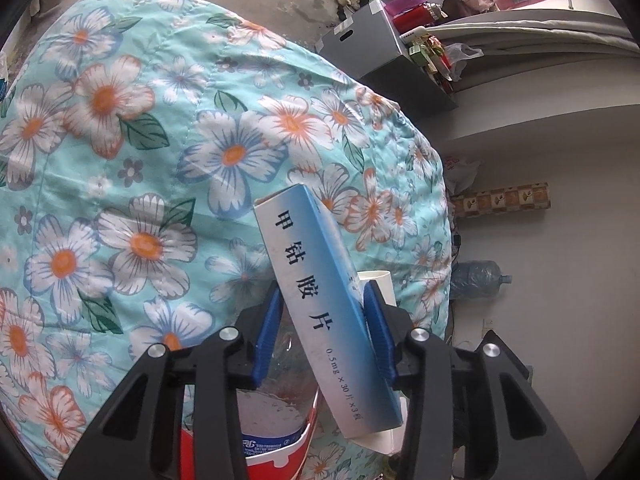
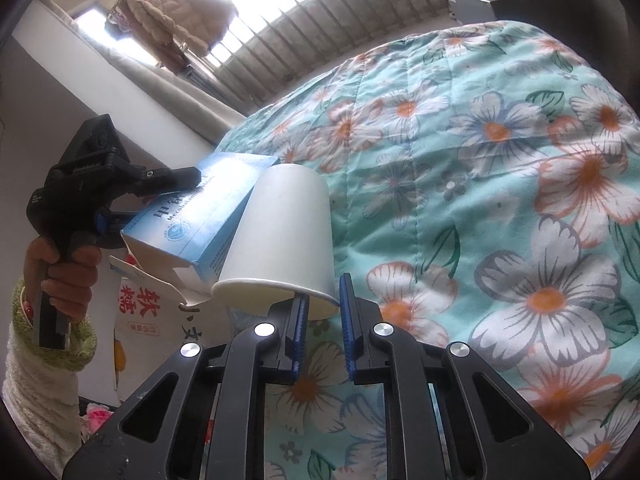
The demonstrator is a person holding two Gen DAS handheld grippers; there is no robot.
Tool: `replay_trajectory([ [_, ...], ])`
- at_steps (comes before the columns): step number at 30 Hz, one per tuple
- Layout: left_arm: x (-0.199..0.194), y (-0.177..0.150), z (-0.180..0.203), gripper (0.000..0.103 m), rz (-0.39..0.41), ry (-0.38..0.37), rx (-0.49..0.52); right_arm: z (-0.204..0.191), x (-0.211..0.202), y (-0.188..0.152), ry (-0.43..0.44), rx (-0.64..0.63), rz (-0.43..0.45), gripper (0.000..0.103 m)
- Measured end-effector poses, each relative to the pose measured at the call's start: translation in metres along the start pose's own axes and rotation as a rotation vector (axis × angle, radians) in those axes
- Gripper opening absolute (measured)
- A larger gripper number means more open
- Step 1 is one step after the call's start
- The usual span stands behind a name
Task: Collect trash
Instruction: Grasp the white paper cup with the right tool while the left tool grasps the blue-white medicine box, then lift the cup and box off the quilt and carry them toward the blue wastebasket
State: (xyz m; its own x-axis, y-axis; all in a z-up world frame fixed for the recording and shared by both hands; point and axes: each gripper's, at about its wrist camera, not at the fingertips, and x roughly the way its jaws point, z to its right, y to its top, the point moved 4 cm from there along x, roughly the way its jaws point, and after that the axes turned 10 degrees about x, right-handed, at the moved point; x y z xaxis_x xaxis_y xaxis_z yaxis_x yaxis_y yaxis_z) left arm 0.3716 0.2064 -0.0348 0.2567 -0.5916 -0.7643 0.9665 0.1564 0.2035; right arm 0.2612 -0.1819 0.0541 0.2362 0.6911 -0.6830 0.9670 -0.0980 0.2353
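My left gripper (image 1: 323, 290) is shut on a blue and white medicine box (image 1: 296, 240), its blue pads pressing the box's two long sides. The box sticks out over the floral quilt, tilted. In the right wrist view the same box (image 2: 200, 216) has its end flap open and touches a white paper cup (image 2: 288, 224); the left gripper (image 2: 156, 200) is seen from the side. My right gripper (image 2: 324, 292) is shut on the cup's wall at the rim, one finger inside and one outside. The cup points mouth-down towards me. A sliver of the cup (image 1: 378, 278) shows behind the left gripper's right finger.
The bed's floral quilt (image 1: 140, 168) fills both views. A printed bag with red characters (image 2: 140, 304) hangs under the box, with clear plastic and red packaging (image 1: 276, 436) beneath the left gripper. A grey box (image 1: 372, 48) with clutter, a patterned roll (image 1: 504, 200) and a water jug (image 1: 480, 278) lie past the bed. A hand (image 2: 60, 272) grips the left tool.
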Motion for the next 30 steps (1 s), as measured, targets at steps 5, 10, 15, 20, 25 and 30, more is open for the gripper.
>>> replay_trajectory([
  [5,-0.005,0.002,0.003,0.037,0.035,-0.014,0.013,0.0,0.0,0.0,-0.002,-0.009,0.012,0.002],
  [10,-0.016,0.003,0.013,0.035,0.085,-0.018,0.056,0.003,-0.011,-0.001,-0.002,0.001,0.035,0.001],
  [15,-0.035,-0.002,0.035,0.034,0.148,-0.01,0.14,0.007,-0.03,-0.002,0.004,0.02,0.061,0.001],
  [20,-0.065,-0.022,0.075,0.033,0.245,0.004,0.28,0.017,-0.056,-0.007,0.024,0.049,0.096,0.001],
  [25,-0.09,-0.067,0.128,0.033,0.312,-0.007,0.468,0.035,-0.093,-0.03,0.008,0.07,0.131,0.001],
  [30,-0.085,-0.135,0.162,0.033,0.328,-0.002,0.624,0.066,-0.139,-0.069,-0.005,0.119,0.188,0.001],
])
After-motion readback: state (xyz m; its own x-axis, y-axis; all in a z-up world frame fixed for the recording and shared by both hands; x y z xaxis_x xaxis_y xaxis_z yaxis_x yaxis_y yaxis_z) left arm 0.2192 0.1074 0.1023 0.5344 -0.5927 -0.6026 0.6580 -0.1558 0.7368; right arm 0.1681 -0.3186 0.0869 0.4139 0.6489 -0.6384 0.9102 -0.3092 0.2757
